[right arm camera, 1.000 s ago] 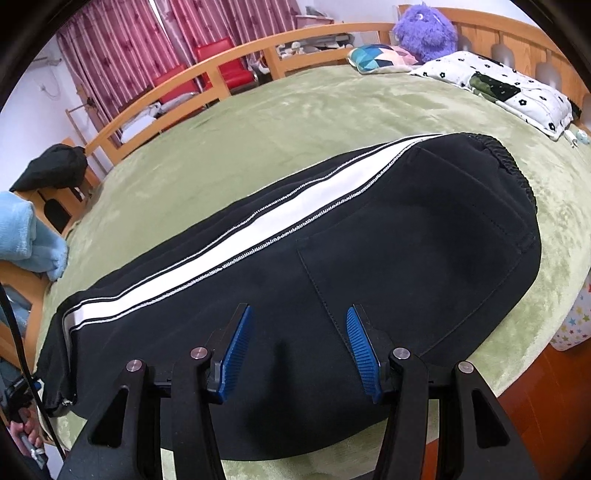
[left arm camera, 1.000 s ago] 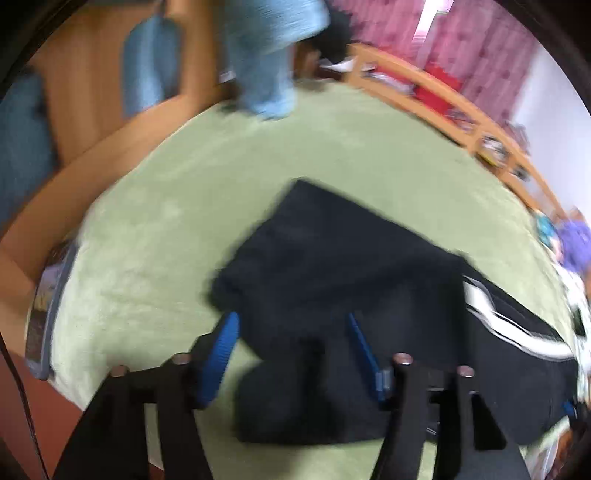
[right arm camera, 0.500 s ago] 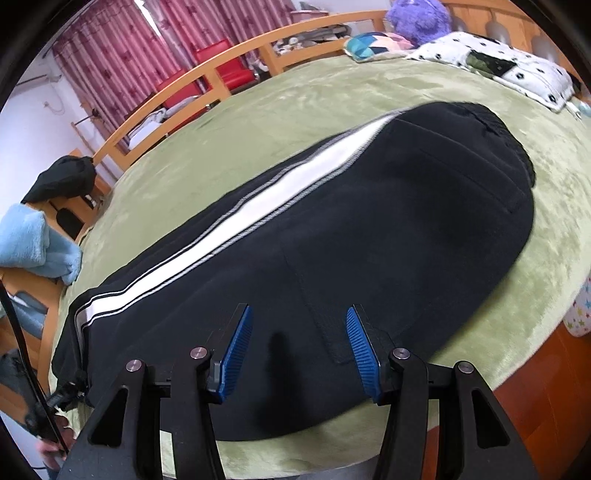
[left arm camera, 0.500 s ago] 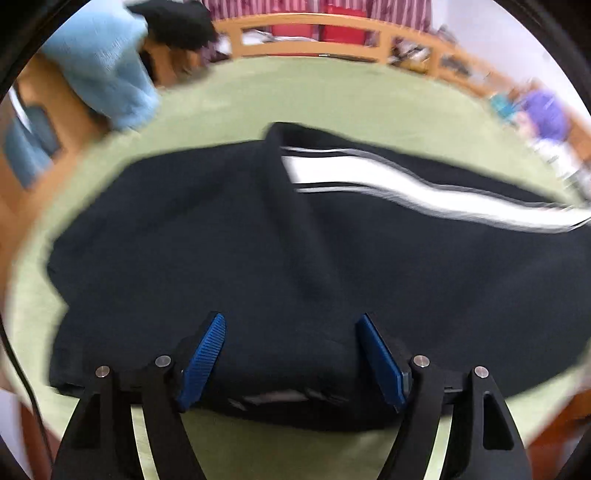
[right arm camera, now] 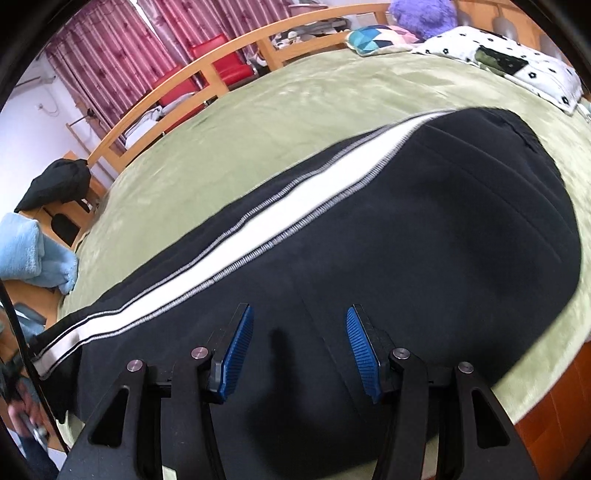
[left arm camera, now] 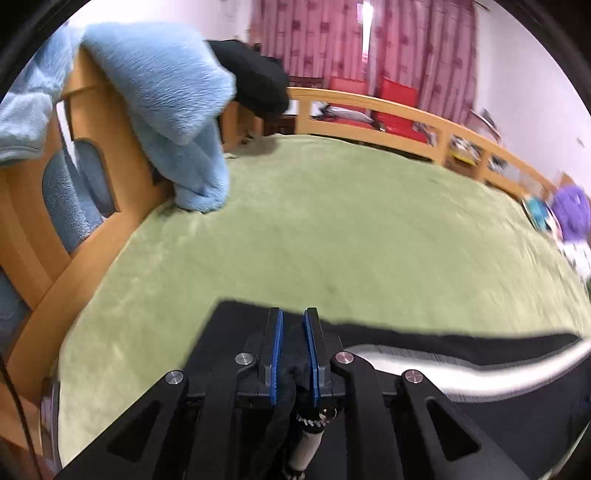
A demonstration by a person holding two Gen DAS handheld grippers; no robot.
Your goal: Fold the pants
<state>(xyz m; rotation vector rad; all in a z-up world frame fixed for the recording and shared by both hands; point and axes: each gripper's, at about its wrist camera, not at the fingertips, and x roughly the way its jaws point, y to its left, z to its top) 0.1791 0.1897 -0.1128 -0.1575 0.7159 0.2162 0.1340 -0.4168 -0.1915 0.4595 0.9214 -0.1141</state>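
Note:
Black pants (right arm camera: 424,229) with a white side stripe (right arm camera: 258,225) lie flat across the green bed cover (right arm camera: 295,96). The waistband is at the right, the leg ends at the left. My right gripper (right arm camera: 297,345) is open and empty, hovering over the middle of the pants. My left gripper (left arm camera: 293,347) is shut on the leg end of the pants (left arm camera: 236,332), with black cloth bunched between its blue pads (left arm camera: 275,350). The stripe (left arm camera: 461,363) runs off to the right in the left wrist view.
A wooden bed rail (left arm camera: 406,114) runs along the far side. A blue fleece blanket (left arm camera: 177,110) and a black garment (left arm camera: 258,79) hang on the footboard (left arm camera: 37,221). A spotted pillow (right arm camera: 517,62) and a purple plush toy (right arm camera: 424,14) lie at the bed head.
My left gripper has closed on the leg end of the pants and now points across the bed. My right gripper has stayed open over the pants, shifting only slightly.

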